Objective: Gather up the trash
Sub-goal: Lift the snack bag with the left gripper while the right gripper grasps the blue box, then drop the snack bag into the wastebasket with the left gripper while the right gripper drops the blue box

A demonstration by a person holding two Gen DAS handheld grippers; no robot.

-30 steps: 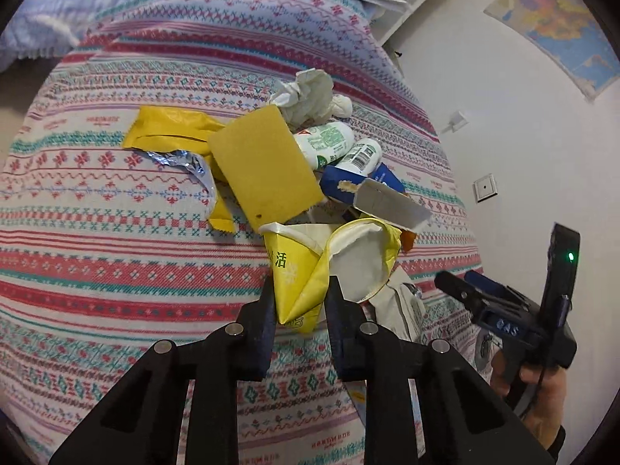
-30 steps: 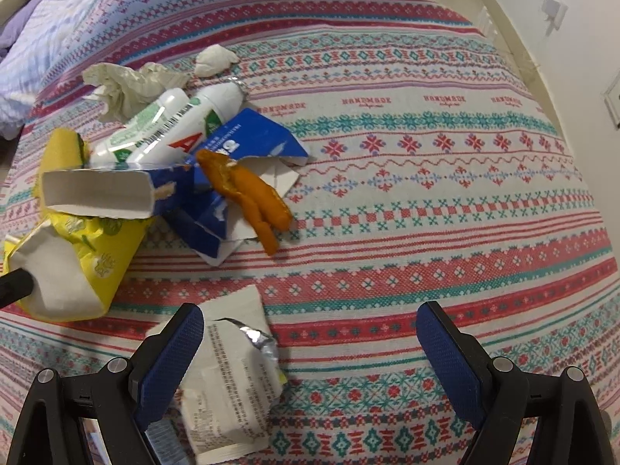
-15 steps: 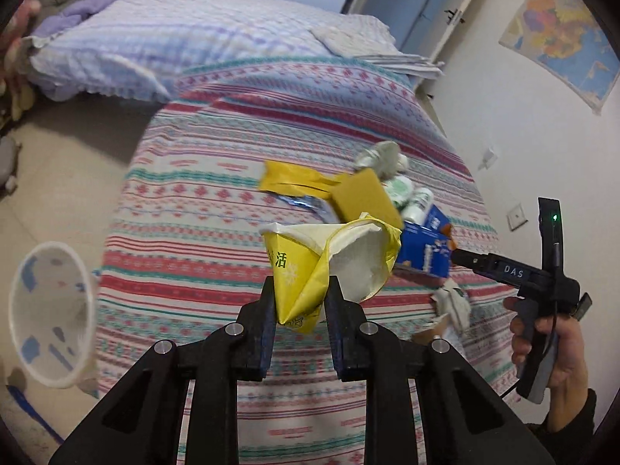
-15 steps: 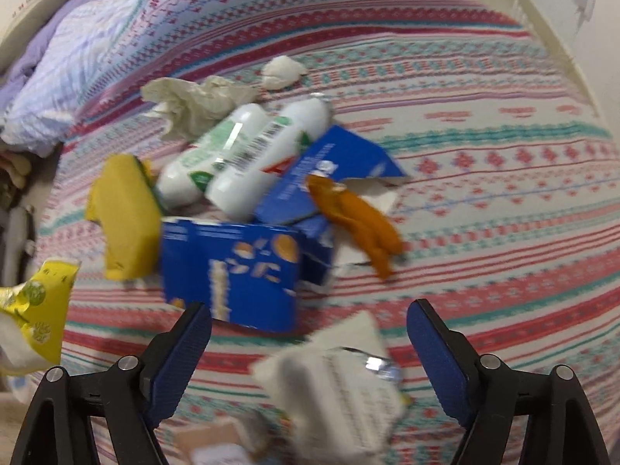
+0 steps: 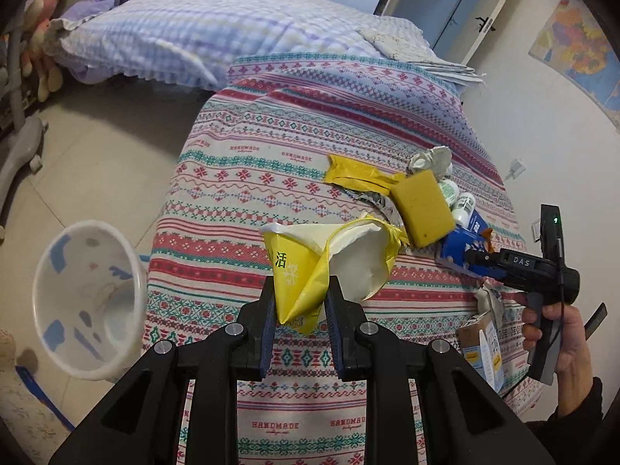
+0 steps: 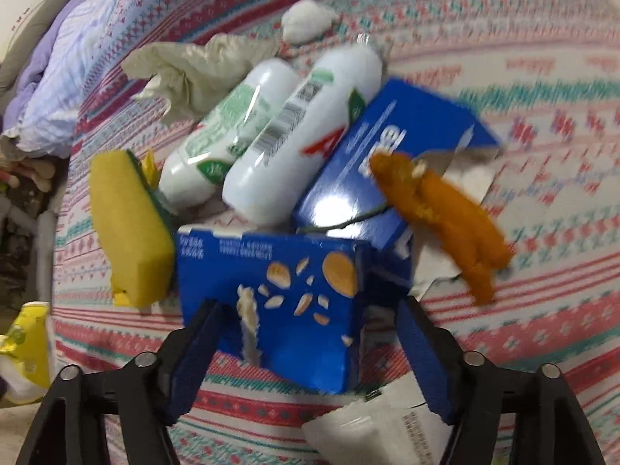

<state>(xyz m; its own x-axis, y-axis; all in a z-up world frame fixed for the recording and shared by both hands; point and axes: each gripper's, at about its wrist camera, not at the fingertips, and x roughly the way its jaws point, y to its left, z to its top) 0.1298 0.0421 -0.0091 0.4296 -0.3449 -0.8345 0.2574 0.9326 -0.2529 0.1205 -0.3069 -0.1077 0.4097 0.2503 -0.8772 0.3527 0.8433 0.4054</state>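
Yellow wrapper [image 5: 298, 275] between left gripper [image 5: 300, 321] fingers

Trash heaped on the bedspread [image 5: 310, 147]: sponge [image 6: 131, 228] left of two bottles [image 6: 271, 143], carton [image 6: 279, 302] in front, peel [image 6: 445, 217] to the right. Bin [image 5: 89, 302] on the floor, left of the bed.

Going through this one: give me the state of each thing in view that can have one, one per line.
left gripper: shut on the yellow wrapper, held up off the bed.
right gripper: closing, fingers either side of the blue carton, not yet pressing.
blue carton: lying on the bedspread.
two white bottles: lying on their sides.
yellow sponge: on edge beside the carton.
waste bin: on the floor, tilted in this view.
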